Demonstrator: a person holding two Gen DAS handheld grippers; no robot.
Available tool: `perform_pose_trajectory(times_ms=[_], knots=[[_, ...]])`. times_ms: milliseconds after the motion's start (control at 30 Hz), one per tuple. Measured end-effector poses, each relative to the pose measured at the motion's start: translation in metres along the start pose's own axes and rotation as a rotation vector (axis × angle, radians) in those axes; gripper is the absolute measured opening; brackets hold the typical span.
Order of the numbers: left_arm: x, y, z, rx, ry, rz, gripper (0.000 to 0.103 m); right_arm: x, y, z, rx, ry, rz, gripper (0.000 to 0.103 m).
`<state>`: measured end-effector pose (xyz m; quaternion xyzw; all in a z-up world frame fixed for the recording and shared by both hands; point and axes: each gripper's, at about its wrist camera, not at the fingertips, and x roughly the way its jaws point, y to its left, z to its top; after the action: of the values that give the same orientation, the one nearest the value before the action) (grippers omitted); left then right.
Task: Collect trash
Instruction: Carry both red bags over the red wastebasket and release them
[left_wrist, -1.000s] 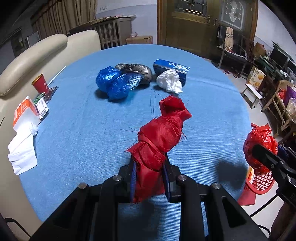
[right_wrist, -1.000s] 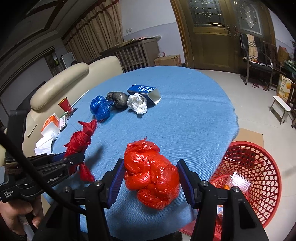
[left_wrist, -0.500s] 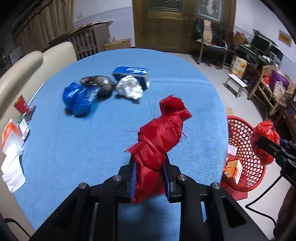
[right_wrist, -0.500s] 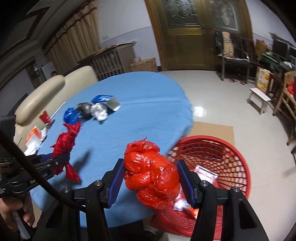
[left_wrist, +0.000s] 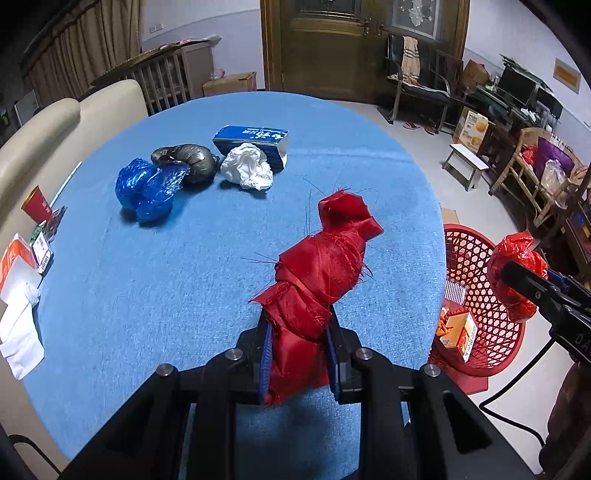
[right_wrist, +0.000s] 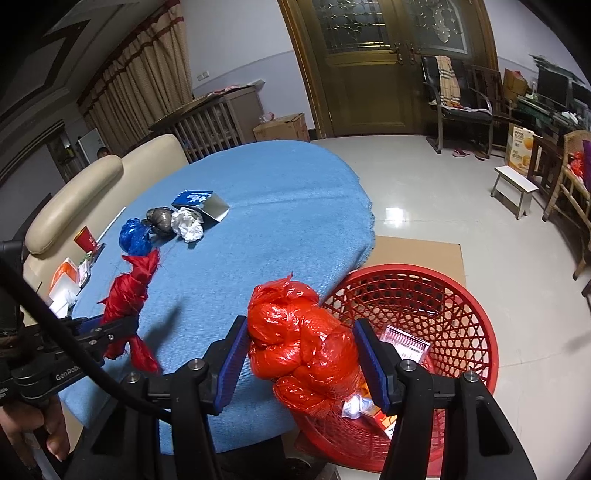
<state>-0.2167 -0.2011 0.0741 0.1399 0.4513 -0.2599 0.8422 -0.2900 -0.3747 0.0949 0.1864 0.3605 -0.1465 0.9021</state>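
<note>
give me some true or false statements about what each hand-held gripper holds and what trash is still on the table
1. The left hand-held gripper is shut on a red cloth bundle. True.
2. The right hand-held gripper holds a blue bag. False: it holds a red plastic bag.
3. The red basket is empty. False: packaging already lies inside it.
4. A blue bag, a dark bag, a white paper wad and a blue box lie on the table. True.
5. The red basket stands on the table. False: it stands on the floor beside it.
</note>
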Motion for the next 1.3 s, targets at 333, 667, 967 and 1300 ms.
perform_pose_trajectory(times_ms=[333,667,967,1300], knots=[[-0.014,0.007,-0.001,-0.021,-0.038,-0.007,0.026,-0.007,0.011,0.000,-0.017,-0.015,0.003,0.060],[-0.013,0.004,-0.001,-0.015,-0.042,-0.021,0.026,-0.013,0.013,0.002,-0.025,-0.025,-0.004,0.060],[-0.013,0.001,-0.002,-0.008,-0.044,-0.021,0.026,-0.014,0.008,0.000,-0.014,-0.025,-0.006,0.060],[-0.010,-0.007,-0.001,0.014,-0.047,-0.035,0.026,-0.014,0.005,0.000,-0.009,-0.019,-0.021,0.060]])
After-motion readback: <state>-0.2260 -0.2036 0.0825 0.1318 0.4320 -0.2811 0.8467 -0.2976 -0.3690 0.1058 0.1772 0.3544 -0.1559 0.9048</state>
